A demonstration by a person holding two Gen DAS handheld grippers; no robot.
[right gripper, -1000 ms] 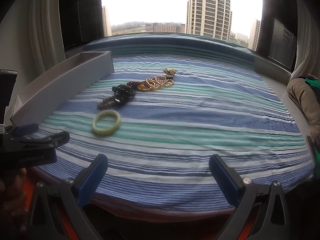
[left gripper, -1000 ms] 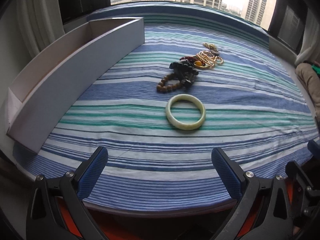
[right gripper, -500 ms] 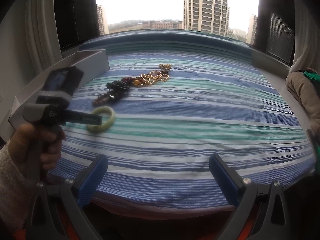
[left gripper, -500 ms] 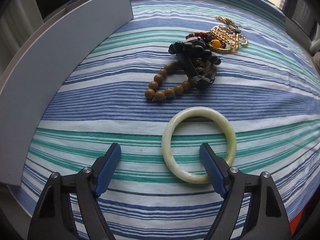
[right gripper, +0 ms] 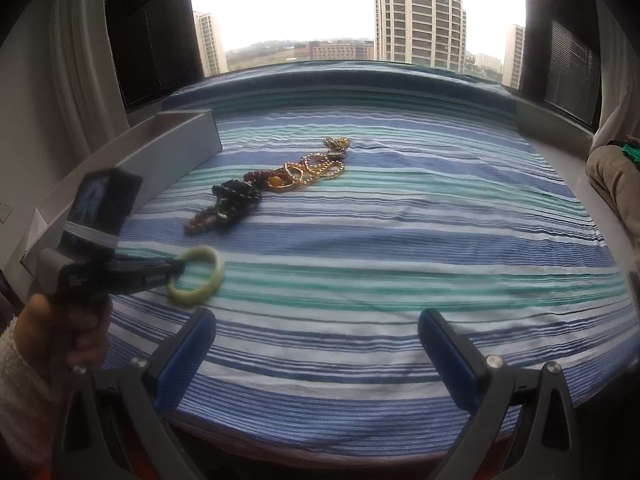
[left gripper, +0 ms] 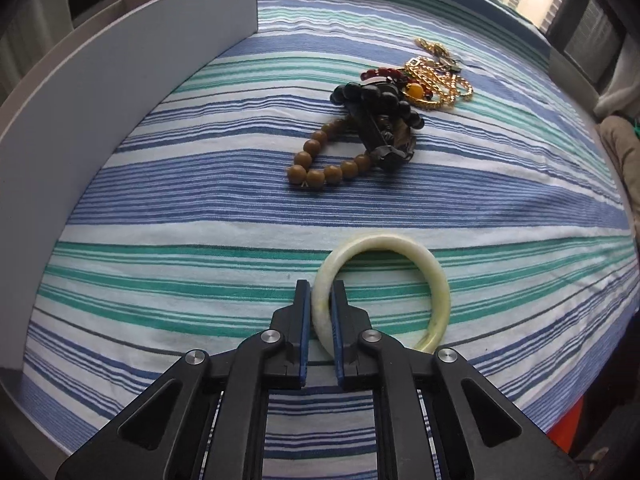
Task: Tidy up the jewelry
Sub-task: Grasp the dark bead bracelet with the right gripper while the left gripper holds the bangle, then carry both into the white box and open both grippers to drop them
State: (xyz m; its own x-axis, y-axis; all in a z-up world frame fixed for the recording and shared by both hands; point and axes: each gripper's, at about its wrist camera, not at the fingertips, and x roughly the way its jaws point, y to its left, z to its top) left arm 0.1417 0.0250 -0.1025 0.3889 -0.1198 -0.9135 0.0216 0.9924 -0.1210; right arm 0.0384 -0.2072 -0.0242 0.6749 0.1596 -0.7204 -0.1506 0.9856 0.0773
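The left tool (left gripper: 321, 300) was closing on the bangle's (left gripper: 436, 276) left rim, low in the frame; the right tool (right gripper: 316, 344) stood wide.

black tongs (left gripper: 320, 304), blue pads (left gripper: 305, 320), fuzzy white sleeve (right gripper: 16, 392)

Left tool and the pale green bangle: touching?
Touching. In the left wrist view the left tool is closing with the pale green bangle rim between its blue pads, no gap visible either side.
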